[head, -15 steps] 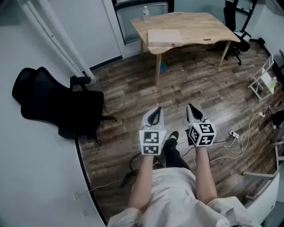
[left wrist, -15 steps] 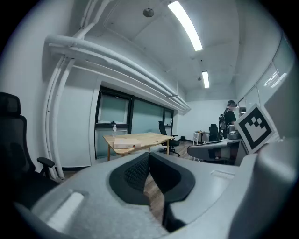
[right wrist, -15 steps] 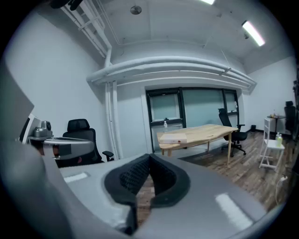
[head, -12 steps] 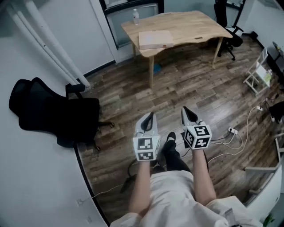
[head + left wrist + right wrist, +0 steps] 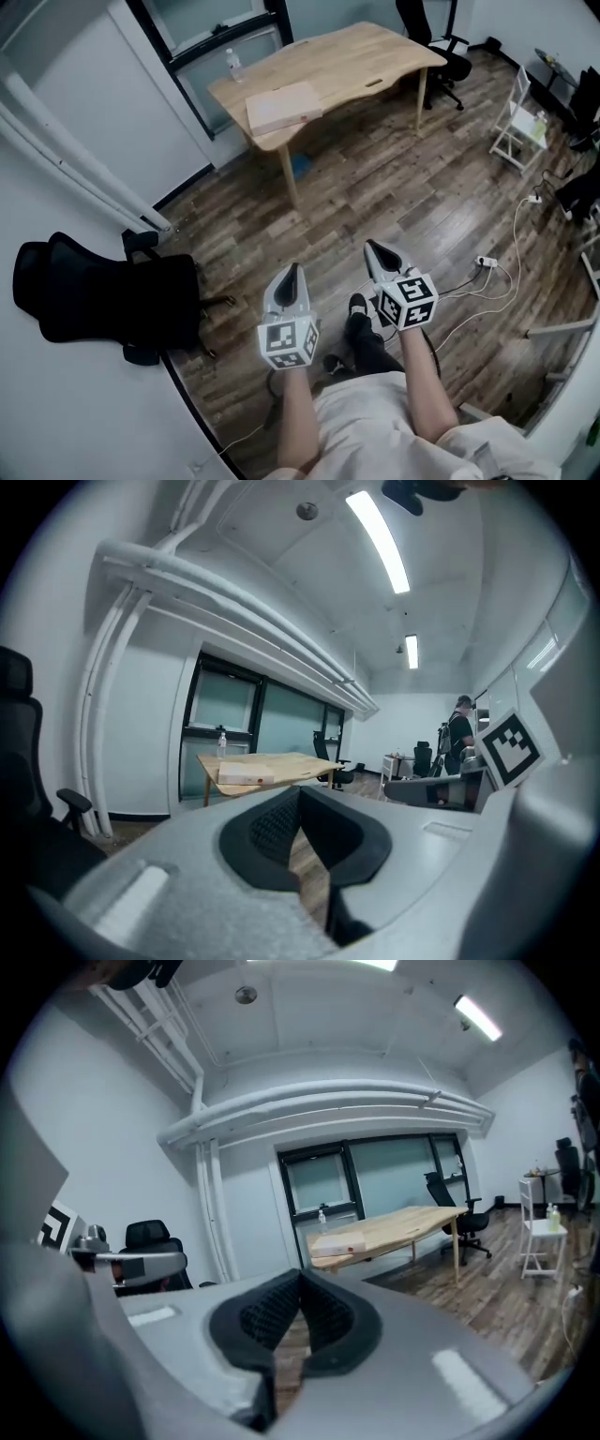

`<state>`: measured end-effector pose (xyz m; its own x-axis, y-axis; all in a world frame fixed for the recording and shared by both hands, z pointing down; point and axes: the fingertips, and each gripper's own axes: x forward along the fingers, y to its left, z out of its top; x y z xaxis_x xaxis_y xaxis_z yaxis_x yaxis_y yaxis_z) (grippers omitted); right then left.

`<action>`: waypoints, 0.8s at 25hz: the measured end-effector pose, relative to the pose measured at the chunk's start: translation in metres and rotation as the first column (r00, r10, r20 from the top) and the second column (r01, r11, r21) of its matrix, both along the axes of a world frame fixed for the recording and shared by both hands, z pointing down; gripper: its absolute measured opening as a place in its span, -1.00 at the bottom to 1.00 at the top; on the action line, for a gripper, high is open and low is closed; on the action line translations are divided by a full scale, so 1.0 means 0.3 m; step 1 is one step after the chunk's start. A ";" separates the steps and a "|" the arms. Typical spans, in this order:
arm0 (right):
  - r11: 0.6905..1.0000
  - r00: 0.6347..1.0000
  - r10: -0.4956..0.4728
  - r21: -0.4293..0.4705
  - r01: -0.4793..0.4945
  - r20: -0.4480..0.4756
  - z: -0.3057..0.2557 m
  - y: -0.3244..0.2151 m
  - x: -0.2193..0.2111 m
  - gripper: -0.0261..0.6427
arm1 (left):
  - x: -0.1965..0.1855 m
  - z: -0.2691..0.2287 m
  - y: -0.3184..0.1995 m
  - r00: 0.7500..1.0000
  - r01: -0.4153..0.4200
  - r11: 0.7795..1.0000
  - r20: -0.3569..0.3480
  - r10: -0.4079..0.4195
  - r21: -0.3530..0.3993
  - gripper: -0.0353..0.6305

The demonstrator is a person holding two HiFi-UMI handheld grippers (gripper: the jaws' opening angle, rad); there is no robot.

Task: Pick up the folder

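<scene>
Your left hand-held gripper (image 5: 290,273) and right hand-held gripper (image 5: 374,249) are both closed tight on nothing, held side by side above the dark wood-plank floor (image 5: 375,187). The flat pale rectangular folder (image 5: 283,106) lies on the light wooden counter (image 5: 375,56), well apart from both, near a clear plastic bottle (image 5: 232,64)

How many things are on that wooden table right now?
2. The folder lies flat near the table's left end. A clear bottle stands beyond it at the far left corner. Nothing else shows there.
</scene>
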<state>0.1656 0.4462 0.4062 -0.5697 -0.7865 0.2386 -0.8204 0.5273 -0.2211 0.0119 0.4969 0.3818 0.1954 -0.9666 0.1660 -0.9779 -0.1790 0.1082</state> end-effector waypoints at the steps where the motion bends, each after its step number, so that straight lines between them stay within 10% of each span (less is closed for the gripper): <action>1: 1.000 1.000 -0.001 0.002 0.001 0.001 -0.005 -0.018 0.002 -0.93 | 0.009 -0.002 -0.021 1.000 -0.011 1.000 -0.010 0.011 -0.006 -0.88; 20: 0.977 0.976 -0.211 -0.013 0.212 0.046 -0.054 -0.629 -0.107 -0.92 | -0.116 -0.030 -0.613 0.991 0.070 0.997 0.116 -0.066 -0.032 -0.88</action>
